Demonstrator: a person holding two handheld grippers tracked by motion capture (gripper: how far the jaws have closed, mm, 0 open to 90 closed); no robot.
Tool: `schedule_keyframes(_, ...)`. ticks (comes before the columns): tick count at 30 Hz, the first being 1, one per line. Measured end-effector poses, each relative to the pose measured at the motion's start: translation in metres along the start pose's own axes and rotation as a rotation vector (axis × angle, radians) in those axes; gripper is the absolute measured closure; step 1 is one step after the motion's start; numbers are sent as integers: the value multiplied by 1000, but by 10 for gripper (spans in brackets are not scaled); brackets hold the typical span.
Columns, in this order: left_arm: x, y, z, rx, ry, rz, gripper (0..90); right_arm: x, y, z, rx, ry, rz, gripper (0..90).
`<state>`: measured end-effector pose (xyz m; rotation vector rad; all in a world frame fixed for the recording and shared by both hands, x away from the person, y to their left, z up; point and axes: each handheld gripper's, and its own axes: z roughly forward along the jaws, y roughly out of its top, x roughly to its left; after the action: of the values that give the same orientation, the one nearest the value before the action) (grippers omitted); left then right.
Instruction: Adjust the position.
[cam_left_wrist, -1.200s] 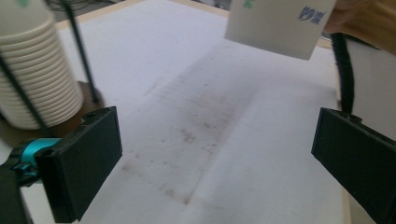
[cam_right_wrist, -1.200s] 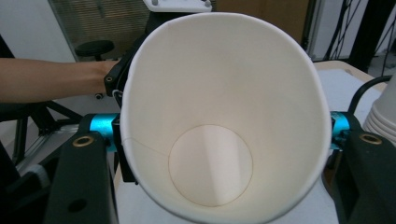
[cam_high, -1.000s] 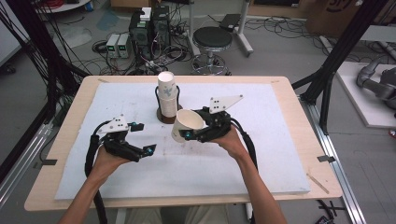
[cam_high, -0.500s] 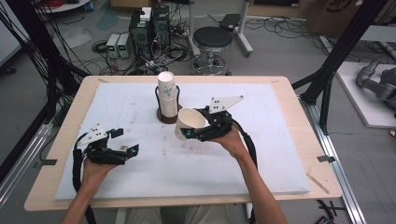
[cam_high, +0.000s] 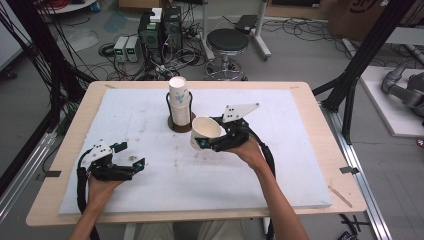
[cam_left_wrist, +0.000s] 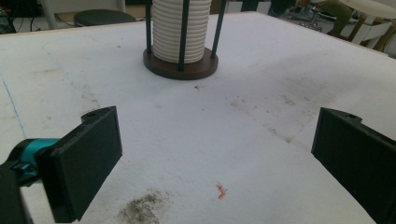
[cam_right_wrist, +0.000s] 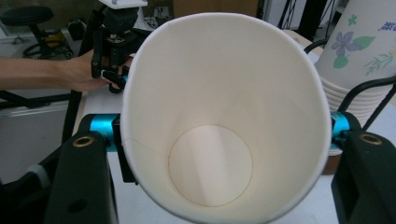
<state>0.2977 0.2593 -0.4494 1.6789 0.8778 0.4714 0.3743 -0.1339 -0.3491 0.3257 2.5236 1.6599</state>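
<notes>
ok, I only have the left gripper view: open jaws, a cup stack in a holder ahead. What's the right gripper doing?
Observer: The right gripper is shut on a single paper cup, tipped on its side just right of the stack.
Operator: Anything in that cup?
Observer: No. The right gripper view looks straight into it, bare to the bottom.
Operator: Top of the stack is cut off for me. Plain cups?
Observer: The top cup has a flower print.
</notes>
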Motion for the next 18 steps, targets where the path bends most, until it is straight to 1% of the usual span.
schedule_keyframes(6, 0, -3, 2, -3, 6, 10, 17, 0, -1, -1, 8, -3, 2, 342)
schedule_keyframes(8, 0, -4, 3, 1, 4, 8, 17, 0, -1, -1, 13, 2, 5, 342)
schedule_keyframes(10, 0, -4, 2, -6, 12, 4, 17, 0, -1, -1, 10, 0, 3, 342)
schedule_keyframes(14, 0, -4, 3, -4, 9, 3, 17, 0, -1, -1, 11, 4, 5, 342)
schedule_keyframes(18, 0, -5, 2, -9, 9, 3, 17, 0, -2, -1, 20, -6, 6, 342)
